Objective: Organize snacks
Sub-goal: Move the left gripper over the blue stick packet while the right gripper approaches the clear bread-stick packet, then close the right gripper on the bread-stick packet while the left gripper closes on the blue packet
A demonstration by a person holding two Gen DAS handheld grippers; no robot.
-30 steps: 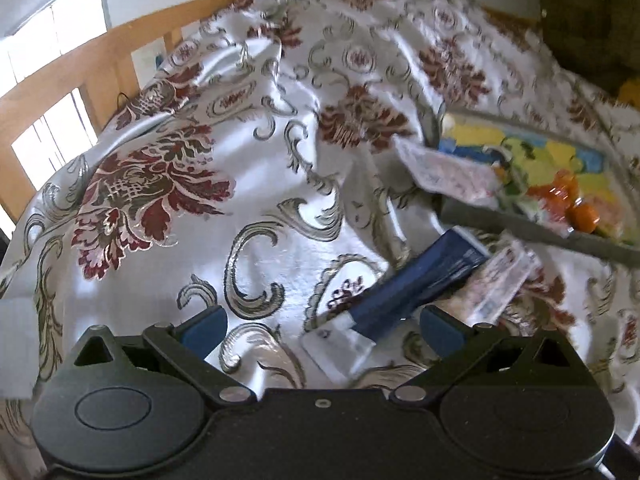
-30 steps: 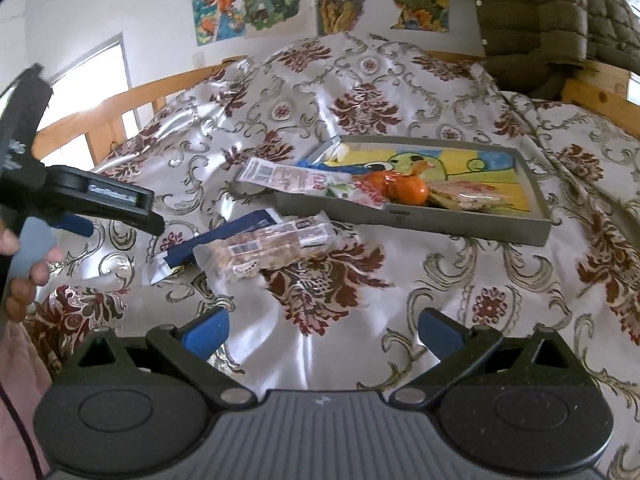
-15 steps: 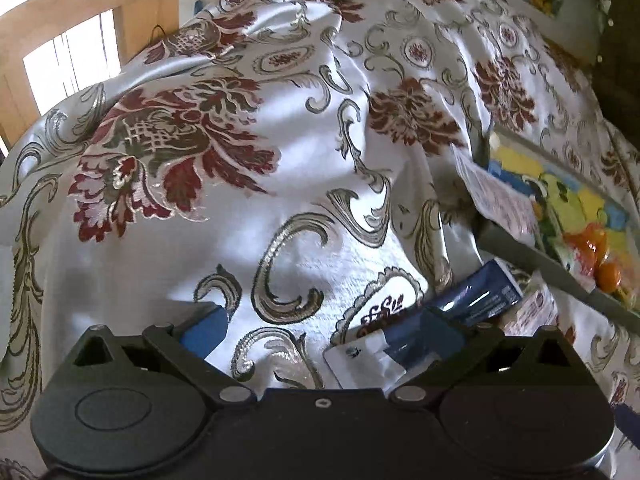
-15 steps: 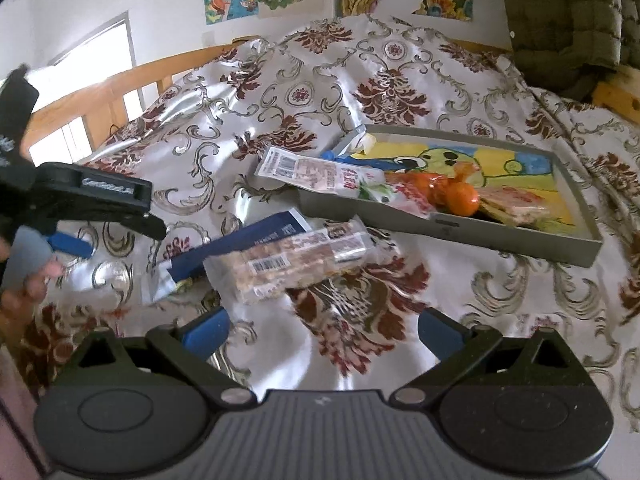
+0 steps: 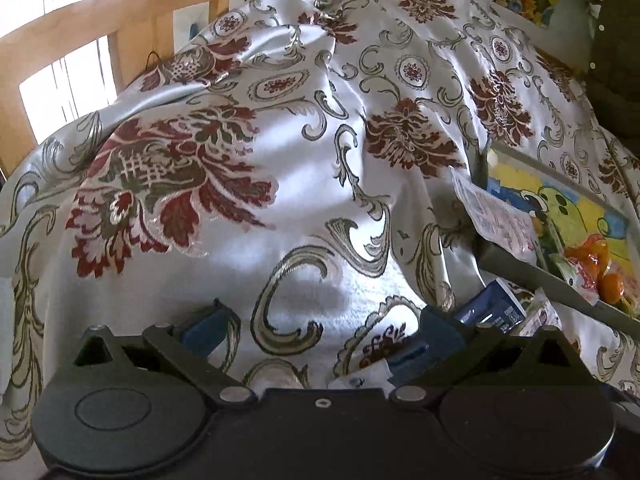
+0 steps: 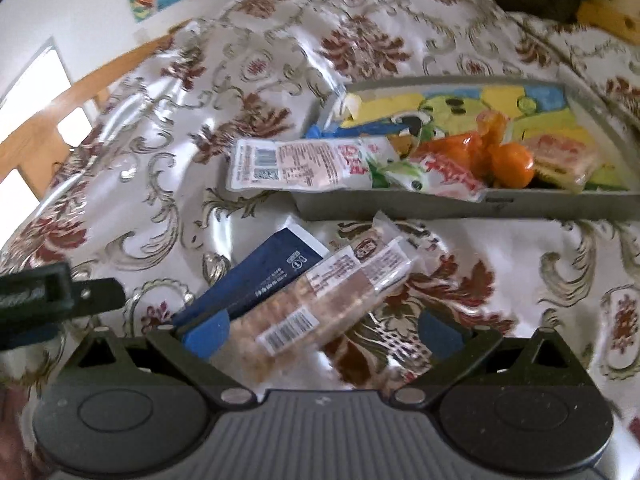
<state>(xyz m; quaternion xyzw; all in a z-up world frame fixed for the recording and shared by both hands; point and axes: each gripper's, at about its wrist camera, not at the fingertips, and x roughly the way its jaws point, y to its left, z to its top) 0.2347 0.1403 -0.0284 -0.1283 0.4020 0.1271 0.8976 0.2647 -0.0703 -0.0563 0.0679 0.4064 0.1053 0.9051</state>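
Nearby, clear cracker pack (image 6: 320, 300) overlaps dark-blue packet (image 6: 256, 280).

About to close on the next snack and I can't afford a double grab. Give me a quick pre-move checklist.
1. Right tool open: ok.
2. Biscuit packet between its fingers: ok.
3. Biscuit packet clear of the blue packet: not ok, it lies partly over it.
4. Left tool open: ok.
5. Tray has bare floor for another snack: ok, along the far side.
6. White packet fully inside the tray: not ok, it hangs over the left rim.
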